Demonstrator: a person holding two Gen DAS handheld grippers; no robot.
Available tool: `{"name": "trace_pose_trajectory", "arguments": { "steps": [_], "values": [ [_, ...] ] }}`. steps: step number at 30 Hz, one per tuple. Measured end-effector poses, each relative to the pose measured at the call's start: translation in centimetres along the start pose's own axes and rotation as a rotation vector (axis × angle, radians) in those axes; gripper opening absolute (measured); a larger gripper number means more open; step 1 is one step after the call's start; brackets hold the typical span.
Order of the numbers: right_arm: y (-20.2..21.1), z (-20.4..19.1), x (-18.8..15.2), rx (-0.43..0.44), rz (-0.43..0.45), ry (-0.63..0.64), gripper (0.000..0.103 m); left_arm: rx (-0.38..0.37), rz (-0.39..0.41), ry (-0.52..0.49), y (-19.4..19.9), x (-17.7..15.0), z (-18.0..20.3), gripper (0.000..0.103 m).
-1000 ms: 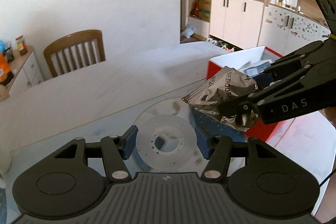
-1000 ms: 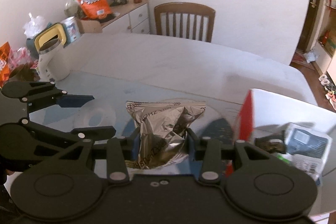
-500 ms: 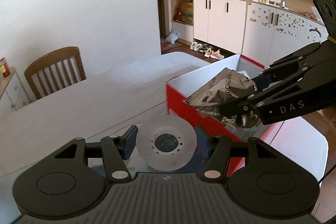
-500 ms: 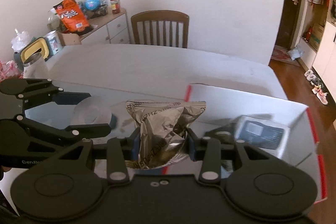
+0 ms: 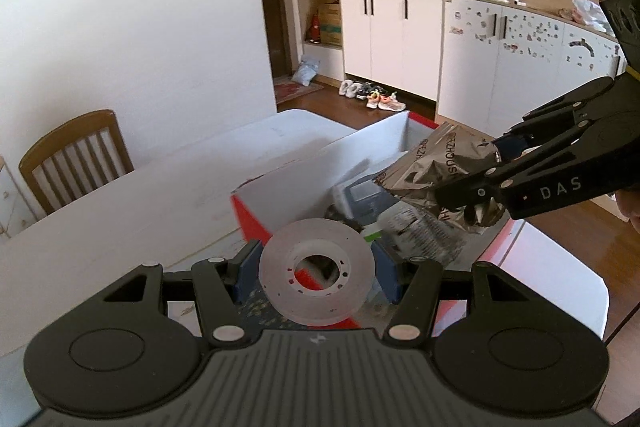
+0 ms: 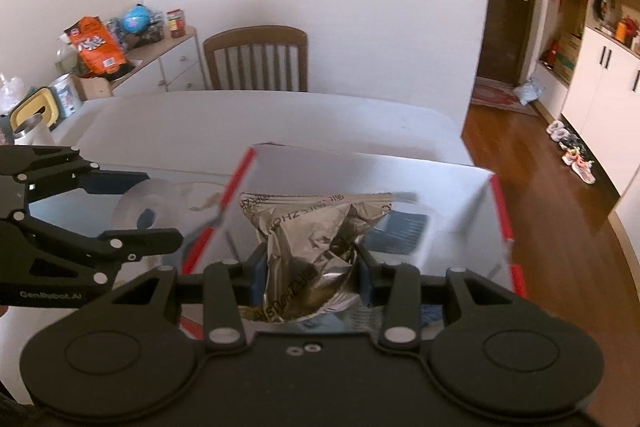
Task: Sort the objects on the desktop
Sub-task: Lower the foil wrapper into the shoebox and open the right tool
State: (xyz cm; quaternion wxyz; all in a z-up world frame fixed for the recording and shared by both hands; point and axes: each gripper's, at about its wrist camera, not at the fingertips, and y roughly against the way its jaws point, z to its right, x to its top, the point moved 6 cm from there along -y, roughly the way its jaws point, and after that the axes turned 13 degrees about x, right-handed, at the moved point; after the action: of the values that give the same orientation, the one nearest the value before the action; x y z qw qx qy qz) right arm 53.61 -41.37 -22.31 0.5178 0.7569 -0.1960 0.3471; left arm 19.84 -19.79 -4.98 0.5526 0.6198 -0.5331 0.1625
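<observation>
A wooden chair (image 5: 74,155) stands at the far left behind the white worktop (image 5: 132,211); nearer the middle, the left tongs (image 5: 316,267) are clamped on a roll of clear tape (image 5: 316,271), the blue pads pressing its rim from both sides, the roll held flat-on to the camera so its hollow core shows; the tape hangs over the near red corner of an open box (image 5: 244,211) with red outer walls and white inner walls; inside the box lie a grey-blue packet (image 5: 360,201) and some printed paper (image 5: 424,235), partly hidden; to the right, the right tongs (image 5: 490,183) are shut on a crumpled silver foil bag (image 5: 436,167), which is held above the box's inside; white cupboards (image 5: 392,43) and shoes (image 5: 372,95) on the wooden floor fill the background.

From the right wrist view, the left tongs (image 6: 156,211) enter at the left edge with the tape (image 6: 148,205) between them, just outside the box's left red rim (image 6: 236,183); in the middle the right tongs (image 6: 308,279) pinch the lower part of the foil bag (image 6: 316,223), its sealed top edge pointing away over the box's white inside; a side cabinet (image 6: 168,67) with an orange snack bag (image 6: 94,45) stands far left, the chair (image 6: 256,57) behind the worktop (image 6: 280,115).
</observation>
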Motion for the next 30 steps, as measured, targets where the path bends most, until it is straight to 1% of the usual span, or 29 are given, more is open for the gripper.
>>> {"name": "trace_pose_trajectory", "arguments": {
  "steps": [4, 10, 14, 23, 30],
  "values": [
    [0.8, 1.8, -0.3, -0.020, 0.004, -0.007, 0.041, -0.018, -0.002, -0.021, -0.8, 0.7, 1.7, 0.058],
    [0.8, 4.1, -0.8, -0.039, -0.005, -0.020, 0.041, -0.046, -0.030, -0.060, -2.7, 1.1, 3.7, 0.058],
    [0.3, 5.1, -1.1, -0.040, -0.015, -0.024, 0.041, -0.041, -0.035, -0.089, -4.0, 1.9, 4.8, 0.058],
    [-1.2, 6.5, -1.8, -0.033, -0.048, -0.033, 0.041, -0.040, -0.056, -0.109, -6.9, 2.9, 5.9, 0.058],
    [-2.9, 7.2, -2.2, -0.026, -0.095, -0.014, 0.041, -0.036, -0.096, -0.132, -9.6, 2.9, 6.6, 0.058]
  ]
}}
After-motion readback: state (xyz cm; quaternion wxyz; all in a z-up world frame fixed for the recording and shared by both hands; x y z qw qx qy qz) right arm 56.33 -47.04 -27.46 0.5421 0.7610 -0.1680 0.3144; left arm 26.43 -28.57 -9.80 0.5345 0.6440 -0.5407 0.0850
